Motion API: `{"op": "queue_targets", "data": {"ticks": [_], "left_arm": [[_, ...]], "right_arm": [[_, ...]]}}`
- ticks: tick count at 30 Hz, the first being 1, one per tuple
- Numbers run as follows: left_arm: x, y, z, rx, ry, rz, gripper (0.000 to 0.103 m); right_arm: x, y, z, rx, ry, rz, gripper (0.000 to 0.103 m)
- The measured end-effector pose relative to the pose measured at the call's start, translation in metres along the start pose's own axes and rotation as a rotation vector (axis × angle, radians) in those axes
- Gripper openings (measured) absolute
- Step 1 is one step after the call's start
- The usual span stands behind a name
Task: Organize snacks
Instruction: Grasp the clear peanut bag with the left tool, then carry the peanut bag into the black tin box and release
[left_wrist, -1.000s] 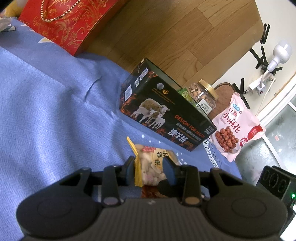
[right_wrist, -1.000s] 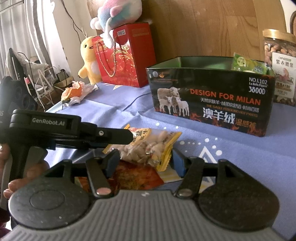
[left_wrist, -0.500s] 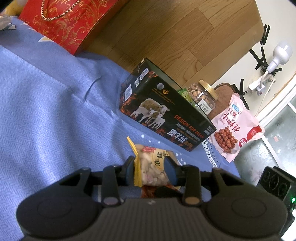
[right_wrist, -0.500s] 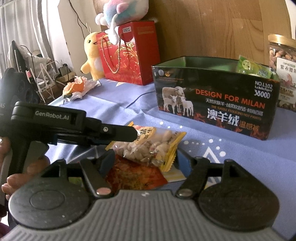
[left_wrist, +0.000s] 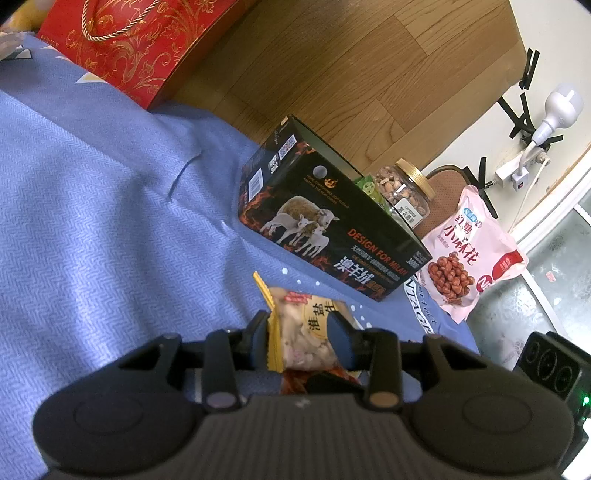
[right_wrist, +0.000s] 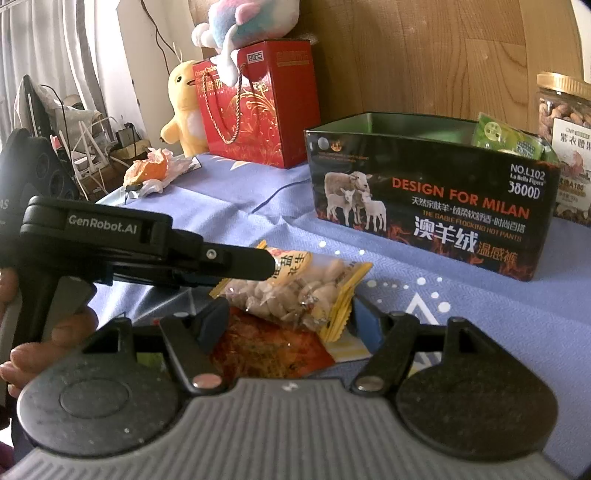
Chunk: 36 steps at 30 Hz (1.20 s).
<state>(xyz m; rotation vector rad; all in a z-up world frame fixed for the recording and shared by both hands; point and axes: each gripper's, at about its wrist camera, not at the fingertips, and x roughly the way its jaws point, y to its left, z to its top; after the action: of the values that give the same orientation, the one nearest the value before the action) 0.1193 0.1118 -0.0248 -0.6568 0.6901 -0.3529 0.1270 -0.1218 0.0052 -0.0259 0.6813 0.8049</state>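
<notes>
- The peanut packet (left_wrist: 308, 334) sits low in the centre of the frame, pinched between the fingers of the left gripper (left_wrist: 300, 334).
- The right gripper (right_wrist: 291, 321) is spread wide, the same packet lying between its fingers, above a red snack packet (right_wrist: 266, 350).
- Beyond, on the blue cloth (left_wrist: 92, 221), stands the open black box (right_wrist: 428, 206), right of centre.
- A red gift bag (right_wrist: 258, 107) stands against the wooden wall (left_wrist: 351, 66), at upper left.
</notes>
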Motion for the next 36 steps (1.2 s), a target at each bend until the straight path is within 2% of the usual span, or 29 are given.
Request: {"op": "queue_targets", "data": {"ticks": [15,21,23,36], "left_arm": [[0.000,0.000,0.000,0.000,0.000,-0.001,0.036],[0.000,-0.002,-0.001,0.013,-0.003,0.002,0.036],[-0.001,-0.003,-0.001,0.019,-0.005,0.003,0.036],[-0.006,-0.017,-0.005,0.113,-0.042,-0.018,0.036]], "right_arm": [[0.001,0.006,-0.002,-0.029,0.000,-0.039,0.070],[0.000,0.010,-0.003,-0.048,-0.009,-0.050,0.061],[-0.001,0.011,-0.003,-0.055,-0.019,-0.066,0.052],[-0.014,0.022,-0.006,-0.122,-0.122,-0.132,0.045]]}}
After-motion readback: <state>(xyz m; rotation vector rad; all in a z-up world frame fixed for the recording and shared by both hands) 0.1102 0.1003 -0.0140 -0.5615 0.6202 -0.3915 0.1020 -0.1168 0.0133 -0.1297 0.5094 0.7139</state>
